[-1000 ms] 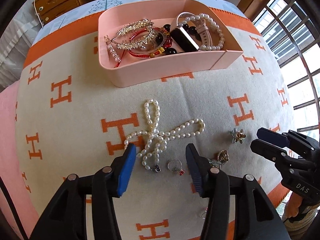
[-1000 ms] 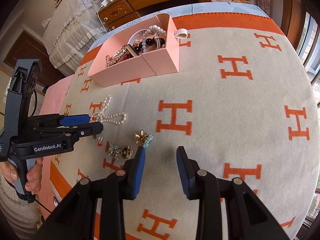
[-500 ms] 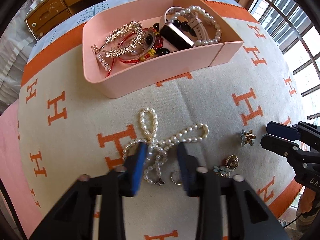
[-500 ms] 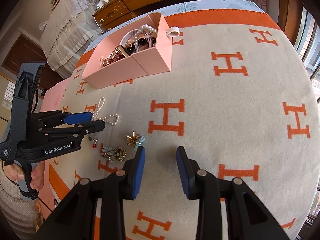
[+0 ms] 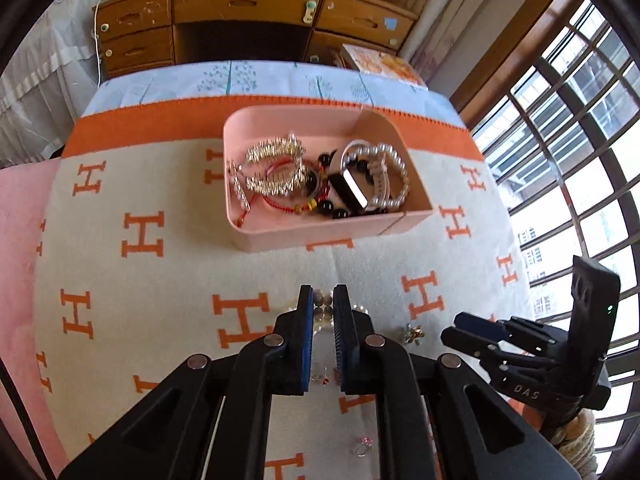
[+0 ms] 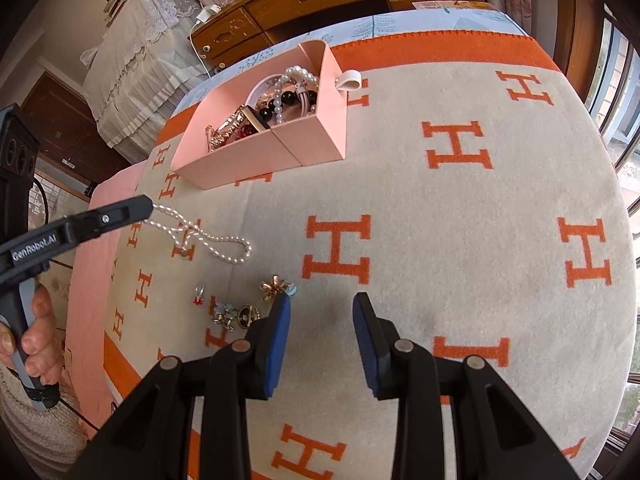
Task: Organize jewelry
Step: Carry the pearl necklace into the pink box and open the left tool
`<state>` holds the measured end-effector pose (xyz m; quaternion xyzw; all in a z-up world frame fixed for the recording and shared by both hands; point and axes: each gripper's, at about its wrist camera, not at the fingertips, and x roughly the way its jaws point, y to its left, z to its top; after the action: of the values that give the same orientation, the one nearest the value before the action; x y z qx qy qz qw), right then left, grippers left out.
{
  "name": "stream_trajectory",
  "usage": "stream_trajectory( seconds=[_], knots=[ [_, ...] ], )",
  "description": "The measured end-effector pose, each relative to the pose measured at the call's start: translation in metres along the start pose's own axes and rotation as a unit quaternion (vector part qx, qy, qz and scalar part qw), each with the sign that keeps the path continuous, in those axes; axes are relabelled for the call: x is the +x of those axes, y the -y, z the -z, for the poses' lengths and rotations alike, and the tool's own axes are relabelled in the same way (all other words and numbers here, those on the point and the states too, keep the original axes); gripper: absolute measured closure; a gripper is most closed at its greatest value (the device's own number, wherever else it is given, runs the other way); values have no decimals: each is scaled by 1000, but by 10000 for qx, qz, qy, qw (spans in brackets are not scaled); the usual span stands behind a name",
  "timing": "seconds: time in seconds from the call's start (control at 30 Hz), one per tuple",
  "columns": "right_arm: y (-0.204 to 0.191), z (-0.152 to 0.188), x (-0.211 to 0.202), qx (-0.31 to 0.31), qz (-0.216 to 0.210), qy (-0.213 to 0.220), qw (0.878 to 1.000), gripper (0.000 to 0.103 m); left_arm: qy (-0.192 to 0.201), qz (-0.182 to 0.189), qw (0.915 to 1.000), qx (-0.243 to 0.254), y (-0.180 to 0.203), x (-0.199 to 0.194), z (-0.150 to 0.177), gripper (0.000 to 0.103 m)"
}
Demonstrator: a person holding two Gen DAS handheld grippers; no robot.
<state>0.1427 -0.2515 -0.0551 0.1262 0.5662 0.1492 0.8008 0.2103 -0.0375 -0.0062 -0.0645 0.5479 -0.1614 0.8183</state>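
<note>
The left gripper (image 5: 323, 312) pinches the pearl necklace (image 6: 208, 236) at one end, the strand trailing on the blanket (image 6: 440, 240) in front of the pink tray (image 5: 320, 232), apparently bound there, while the right gripper (image 6: 322, 336) waits, jaws wide and empty, nearby.

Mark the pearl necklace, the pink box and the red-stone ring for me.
pearl necklace (image 6: 230, 249): right wrist view, on the far loop of beads.
pink box (image 5: 312, 232): left wrist view, on the near wall.
red-stone ring (image 6: 198, 294): right wrist view, on the band above the stone.
</note>
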Motion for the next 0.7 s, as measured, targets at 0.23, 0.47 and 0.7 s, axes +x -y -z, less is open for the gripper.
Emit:
stream_trajectory(
  seconds=[0.23, 0.47, 0.7],
  knots=[
    [-25, -18, -26, -249, -89, 342, 9991, 70, 722, 152, 9971, -166, -9, -63, -34, 96],
    [-51, -44, -54, -499, -43, 808, 9955, 70, 1276, 215, 9915, -102, 4, -111, -70, 96],
    [-62, -68, -58, -554, -26, 1028, 9932, 70, 1647, 40, 9863, -26, 17, -127, -106, 96]
  ],
)
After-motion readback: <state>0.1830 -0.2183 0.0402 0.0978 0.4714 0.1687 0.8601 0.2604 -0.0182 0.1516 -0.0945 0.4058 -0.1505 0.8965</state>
